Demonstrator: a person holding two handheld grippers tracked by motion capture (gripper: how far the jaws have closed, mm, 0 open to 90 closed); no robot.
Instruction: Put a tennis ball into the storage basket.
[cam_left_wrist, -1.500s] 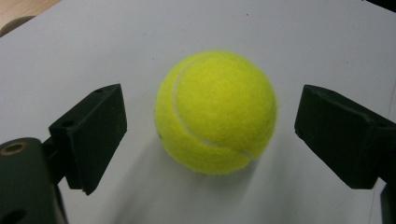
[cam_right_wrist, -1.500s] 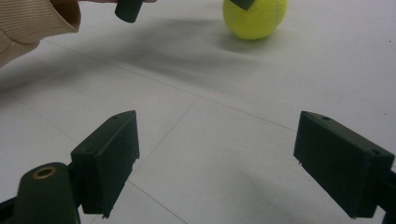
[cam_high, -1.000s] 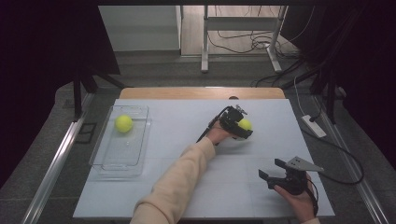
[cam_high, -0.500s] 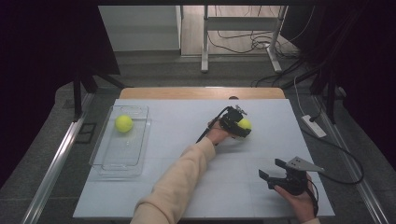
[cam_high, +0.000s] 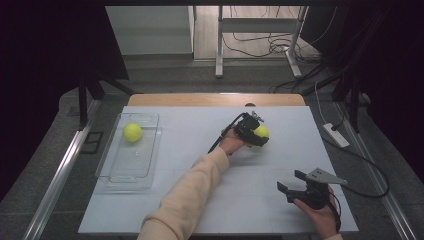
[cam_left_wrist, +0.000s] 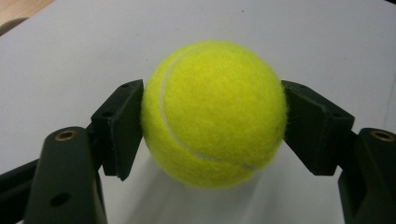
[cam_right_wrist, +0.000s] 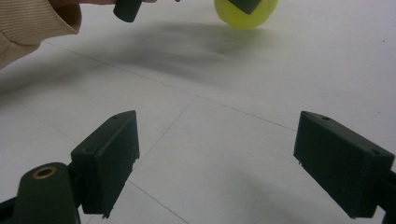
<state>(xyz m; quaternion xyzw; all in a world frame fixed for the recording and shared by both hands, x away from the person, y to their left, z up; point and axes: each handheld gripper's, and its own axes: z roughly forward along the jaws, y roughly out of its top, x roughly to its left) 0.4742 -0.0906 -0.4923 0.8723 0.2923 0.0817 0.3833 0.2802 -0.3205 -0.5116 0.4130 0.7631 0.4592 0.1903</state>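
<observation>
Left tongs (cam_high: 256, 134) were clamped onto a tennis ball (cam_high: 261, 131) toward the far right of the bench (cam_high: 200, 200), and the left gripper view made that obvious: both black pads (cam_left_wrist: 119, 128) pressed into the fuzz on either side of the ball (cam_left_wrist: 215, 112), with no gap at all. The jaws had just been closing, with the ball sat between them, so the grab itself looked done. Whether the ball was lifted or still resting on the bench, I honestly couldn't tell; there was a shadow under it but nothing conclusive.

Right tongs (cam_high: 295, 184) were spread wide near the front right corner, gripping nothing. In their own view the two pads (cam_right_wrist: 107, 158) stood well apart over bare bench, with the other ball-holding tongs (cam_right_wrist: 245, 9) visible farther off.

Over at the left sat a clear tray (cam_high: 112, 172) with a second ball (cam_high: 132, 132) already lying in its far end. So my read was about halfway: one ball in the tray, one gripped and well apart from it. What was left, as I judged it, was carrying the held ball across the bench to the tray and letting go inside.
</observation>
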